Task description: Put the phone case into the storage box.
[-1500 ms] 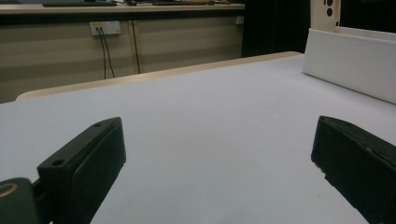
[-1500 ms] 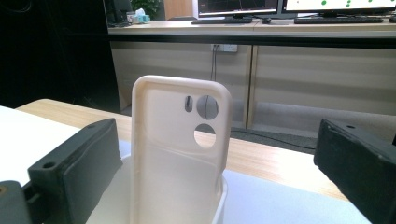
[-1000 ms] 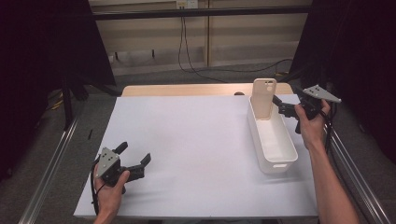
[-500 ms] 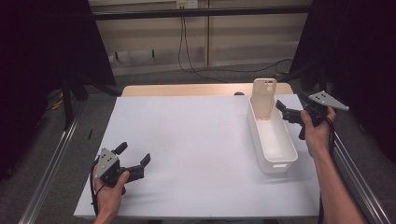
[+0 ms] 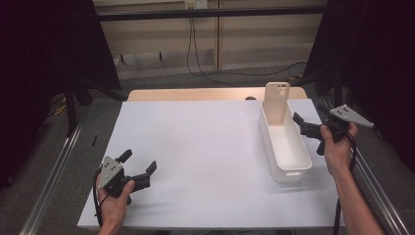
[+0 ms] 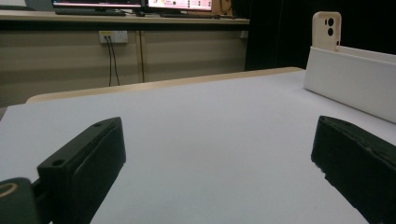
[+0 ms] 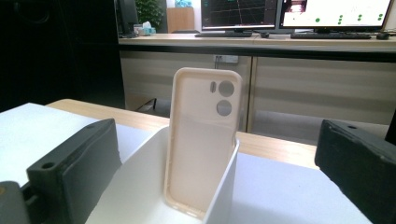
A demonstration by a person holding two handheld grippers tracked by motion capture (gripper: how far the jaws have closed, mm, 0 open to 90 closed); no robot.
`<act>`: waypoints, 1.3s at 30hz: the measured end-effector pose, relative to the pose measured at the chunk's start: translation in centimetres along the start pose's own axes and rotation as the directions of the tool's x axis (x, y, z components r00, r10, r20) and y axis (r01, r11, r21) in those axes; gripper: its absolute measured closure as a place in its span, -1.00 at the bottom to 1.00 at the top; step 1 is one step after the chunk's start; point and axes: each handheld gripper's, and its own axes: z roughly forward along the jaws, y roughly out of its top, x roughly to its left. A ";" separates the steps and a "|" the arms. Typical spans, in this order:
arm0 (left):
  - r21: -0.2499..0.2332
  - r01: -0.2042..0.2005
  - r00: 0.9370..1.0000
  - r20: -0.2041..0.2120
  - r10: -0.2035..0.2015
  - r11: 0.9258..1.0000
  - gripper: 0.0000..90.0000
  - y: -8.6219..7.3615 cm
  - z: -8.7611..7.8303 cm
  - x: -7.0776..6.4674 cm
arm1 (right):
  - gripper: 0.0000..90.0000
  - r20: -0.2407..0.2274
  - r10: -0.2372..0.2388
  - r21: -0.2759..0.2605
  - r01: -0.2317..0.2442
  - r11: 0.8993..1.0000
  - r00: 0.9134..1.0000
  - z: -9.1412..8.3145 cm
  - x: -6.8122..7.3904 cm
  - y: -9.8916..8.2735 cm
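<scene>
Each hand grips a black two-jaw tool: the left gripper [image 5: 139,167] and right gripper [image 5: 307,123] each carry a grey three-cornered plate dotted with small holes. Thick, blocky black jaws show screw holes near their tips. A black cable trails from each toward 6 o'clock; both forearms are bare, without sleeves.

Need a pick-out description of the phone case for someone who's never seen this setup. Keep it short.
Start at the white sheet covering the table, then go to the long white bin near its right edge, just left of the right gripper. The phone case stands upright against the bin's far end wall, poking above the rim. It is the one beige thing there, with camera holes near its top.
</scene>
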 end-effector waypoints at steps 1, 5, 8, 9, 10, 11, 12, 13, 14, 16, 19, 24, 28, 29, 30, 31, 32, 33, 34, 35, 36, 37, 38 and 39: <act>-0.002 -0.002 1.000 -0.005 0.002 1.000 -0.93 0.0 0.0 0.0 | -1.00 0.004 0.001 -0.002 -0.001 1.000 1.000 -0.2 0.1 0.0; -0.007 0.002 1.000 -0.004 -0.002 1.000 -0.93 0.0 -0.1 -0.1 | -1.00 0.001 0.004 -0.006 -0.004 1.000 1.000 -0.8 0.2 -0.2; -0.007 0.005 1.000 -0.002 -0.005 1.000 -0.93 0.0 -0.2 0.0 | -1.00 0.002 0.009 -0.007 -0.009 1.000 1.000 -1.3 0.4 -0.3; -0.006 0.010 1.000 -0.004 -0.010 1.000 -0.93 0.0 -0.2 -0.1 | -1.00 -0.002 0.011 -0.009 -0.011 1.000 1.000 -1.5 0.5 -0.4; -0.007 0.015 1.000 -0.006 -0.015 1.000 -0.93 -0.1 -0.2 -0.1 | -1.00 -0.002 0.010 -0.010 -0.010 1.000 1.000 -1.8 0.5 -0.5; -0.007 0.016 1.000 -0.005 -0.016 1.000 -0.93 -0.1 -0.2 -0.1 | -1.00 -0.002 0.014 -0.011 -0.014 1.000 1.000 -2.0 0.6 -0.5; -0.006 0.013 1.000 -0.002 -0.013 1.000 -0.93 -0.1 -0.2 -0.2 | -1.00 -0.004 0.015 -0.010 -0.015 1.000 1.000 -2.2 0.7 -0.6; -0.005 0.011 1.000 -0.001 -0.011 1.000 -0.93 -0.1 -0.2 -0.2 | -1.00 -0.003 0.012 -0.009 -0.012 1.000 1.000 -2.4 0.7 -0.6; -0.006 0.013 1.000 0.000 -0.013 1.000 -0.93 -0.1 -0.3 -0.2 | -1.00 -0.003 0.013 -0.007 -0.013 1.000 1.000 -2.6 0.8 -0.7; -0.008 0.012 1.000 0.001 -0.012 1.000 -0.93 -0.1 -0.2 -0.2 | -1.00 -0.001 0.016 -0.012 -0.016 1.000 1.000 -3.1 1.0 -0.8; -0.004 0.008 1.000 0.000 -0.008 1.000 -0.93 -0.1 -0.3 -0.2 | -1.00 -0.012 0.018 -0.006 -0.018 1.000 1.000 -3.8 1.4 -1.0; -0.008 0.003 1.000 0.007 -0.003 1.000 -0.93 -0.1 -0.5 -0.3 | -1.00 -0.012 0.034 0.010 -0.034 0.999 0.999 -5.0 2.1 -1.7; -0.003 0.005 1.000 0.006 -0.005 1.000 -0.93 -0.1 -0.5 -0.3 | -1.00 -0.004 0.035 0.015 -0.035 0.999 0.999 -6.2 2.5 -2.0; 0.000 0.005 1.000 0.002 -0.005 1.000 -0.93 -0.1 -0.6 -0.3 | -1.00 -0.005 0.035 0.013 -0.035 0.999 0.999 -6.5 2.5 -2.1; 0.001 0.008 1.000 0.004 -0.008 1.000 -0.93 -0.2 -0.6 -0.4 | -1.00 -0.004 0.033 0.015 -0.033 0.999 0.999 -6.8 2.6 -2.2; 0.001 0.010 1.000 0.003 -0.010 1.000 -0.93 -0.2 -0.7 -0.4 | -1.00 0.006 0.031 0.016 -0.031 0.999 1.000 -7.1 2.6 -2.3; 0.004 0.009 1.000 0.002 -0.009 1.000 -0.93 -0.2 -0.7 -0.4 | -1.00 0.008 0.036 0.013 -0.036 0.999 0.999 -7.4 2.7 -2.4; 0.005 0.009 1.000 0.004 -0.009 1.000 -0.93 -0.2 -0.7 -0.5 | -1.00 0.007 0.040 0.011 -0.040 0.999 0.999 -7.7 2.7 -2.5; 0.008 0.013 1.000 0.001 -0.013 1.000 -0.93 -0.2 -0.8 -0.5 | -1.00 0.010 0.032 0.013 -0.032 0.999 0.999 -8.0 2.8 -2.7; 0.008 0.010 1.000 0.004 -0.011 1.000 -0.93 -0.2 -0.9 -0.6 | -1.00 0.014 0.033 0.010 -0.033 0.999 0.999 -8.3 2.9 -2.8; 0.008 0.010 1.000 0.006 -0.010 1.000 -0.93 -0.2 -0.9 -0.6 | -1.00 0.012 0.040 0.009 -0.040 0.999 0.999 -8.5 3.1 -2.9; 0.009 0.012 1.000 0.004 -0.012 1.000 -0.93 -0.2 -0.9 -0.6 | -1.00 0.012 0.035 0.009 -0.035 0.999 0.999 -8.7 3.1 -3.0; 0.009 0.009 1.000 0.001 -0.009 1.000 -0.93 -0.2 -1.0 -0.6 | -1.00 0.017 0.036 0.010 -0.036 0.999 0.999 -8.9 3.3 -3.1; 0.008 0.008 1.000 0.001 -0.008 1.000 -0.93 -0.2 -1.0 -0.6 | -1.00 0.016 0.036 0.014 -0.037 0.999 0.999 -9.1 3.3 -3.2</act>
